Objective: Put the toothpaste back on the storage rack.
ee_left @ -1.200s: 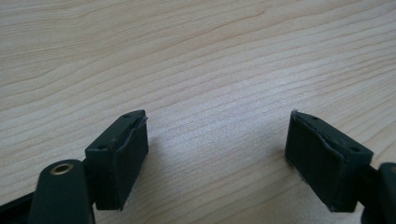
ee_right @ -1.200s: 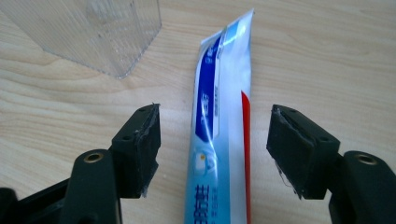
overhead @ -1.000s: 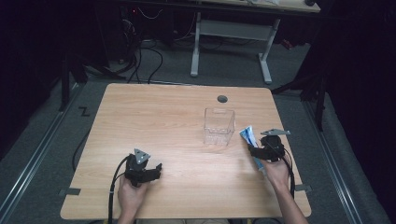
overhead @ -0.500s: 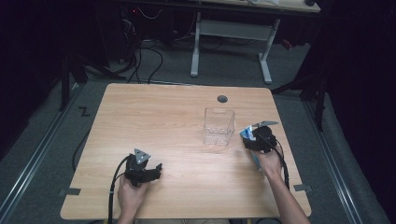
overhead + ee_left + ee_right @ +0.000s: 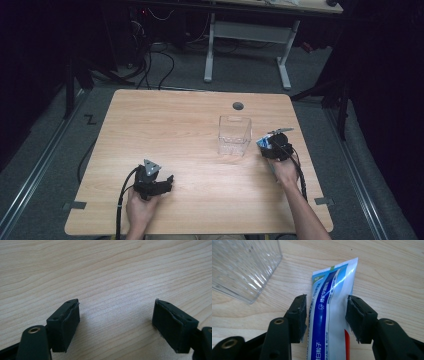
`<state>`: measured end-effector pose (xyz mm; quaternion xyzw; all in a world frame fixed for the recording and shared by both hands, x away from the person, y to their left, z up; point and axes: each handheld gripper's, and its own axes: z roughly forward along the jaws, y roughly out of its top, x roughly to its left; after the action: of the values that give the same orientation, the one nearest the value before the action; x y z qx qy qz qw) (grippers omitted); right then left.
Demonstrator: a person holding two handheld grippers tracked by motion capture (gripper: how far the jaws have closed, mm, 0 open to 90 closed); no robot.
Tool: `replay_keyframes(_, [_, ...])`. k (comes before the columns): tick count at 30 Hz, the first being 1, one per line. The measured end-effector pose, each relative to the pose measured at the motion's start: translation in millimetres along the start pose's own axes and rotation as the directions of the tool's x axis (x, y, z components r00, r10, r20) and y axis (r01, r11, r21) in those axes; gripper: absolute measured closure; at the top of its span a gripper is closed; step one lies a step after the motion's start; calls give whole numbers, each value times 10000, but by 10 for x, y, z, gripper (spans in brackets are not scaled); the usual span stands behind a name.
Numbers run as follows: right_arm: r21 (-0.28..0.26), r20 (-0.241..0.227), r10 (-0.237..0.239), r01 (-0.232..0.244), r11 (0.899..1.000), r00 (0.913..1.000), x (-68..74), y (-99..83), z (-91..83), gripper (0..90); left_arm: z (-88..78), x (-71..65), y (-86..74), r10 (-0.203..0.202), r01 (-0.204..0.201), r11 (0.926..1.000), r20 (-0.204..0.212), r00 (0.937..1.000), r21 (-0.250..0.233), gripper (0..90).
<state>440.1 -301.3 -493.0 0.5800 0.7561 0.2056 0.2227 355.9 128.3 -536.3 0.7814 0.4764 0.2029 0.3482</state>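
Observation:
A white and blue toothpaste tube (image 5: 332, 290) sits between the jaws of my right gripper (image 5: 327, 307), which press on both of its long edges. In the high view this right gripper (image 5: 274, 146) holds the tube (image 5: 263, 143) just right of a clear plastic box (image 5: 234, 135), which stands upright in the table's right half. The box's corner (image 5: 242, 265) is at the upper left of the right gripper view. My left gripper (image 5: 152, 182) rests near the front left of the table, open, with only bare wood between its jaws (image 5: 116, 322).
The wooden table (image 5: 175, 125) has a round cable hole (image 5: 238, 106) near its far edge. Behind it stand a white desk frame (image 5: 247, 30) and loose cables on the floor. A cable trails from each gripper toward the front edge.
My right gripper has carried the toothpaste tube a little left and away from the person, closer to the clear box. The left gripper has stayed still.

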Motion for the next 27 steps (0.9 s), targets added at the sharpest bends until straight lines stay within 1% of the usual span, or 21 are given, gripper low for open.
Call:
replay_keyframes(2, [176, 138, -80, 77, 9998, 9999, -19, -5, 17, 542, 0, 0, 0, -1, 1, 10000, -1, 10000, 2, 223])
replay_keyframes(3, [395, 187, 1, -9, 9992, 9998, -51, -13, 42, 558, 0, 0, 0, 0, 0, 10000, -3, 10000, 0, 224])
replay_keyframes(5, [487, 194, 68, -77, 9988, 9998, -77, -20, 60, 569, 0, 0, 0, -1, 1, 10000, -3, 10000, -1, 224])
replay_keyframes(6, [696, 119, 214, -222, 9973, 9997, -123, -33, 96, 601, 0, 0, 0, 0, 0, 10000, -3, 10000, 0, 224])
replay_keyframes(7, [772, 67, 268, -273, 9966, 9996, -132, -38, 109, 605, 0, 0, 0, 1, -1, 10000, -4, 10000, 0, 224])
replay_keyframes(15, [889, -165, 436, -419, 9952, 9989, -166, -38, 122, 634, 0, 0, 0, 2, -2, 10000, -5, 10000, -1, 224])
replay_keyframes(19, [851, -228, 307, -287, 9960, 9993, -176, -31, 96, 668, 0, 0, 0, 0, 0, 10000, -5, 10000, -1, 224])
replay_keyframes(21, [836, -371, 382, -350, 9959, 9986, -181, -32, 69, 685, 0, 0, 0, -3, 3, 10000, -4, 10000, 1, 224])
replay_keyframes(26, [902, -667, 235, -174, 9958, 9975, -191, -47, 15, 702, 0, 0, 0, -1, 1, 10000, -4, 10000, -2, 224])
replay_keyframes(27, [902, -667, 235, -174, 9958, 9975, -191, -47, 15, 702, 0, 0, 0, -1, 1, 10000, -4, 10000, -2, 224])
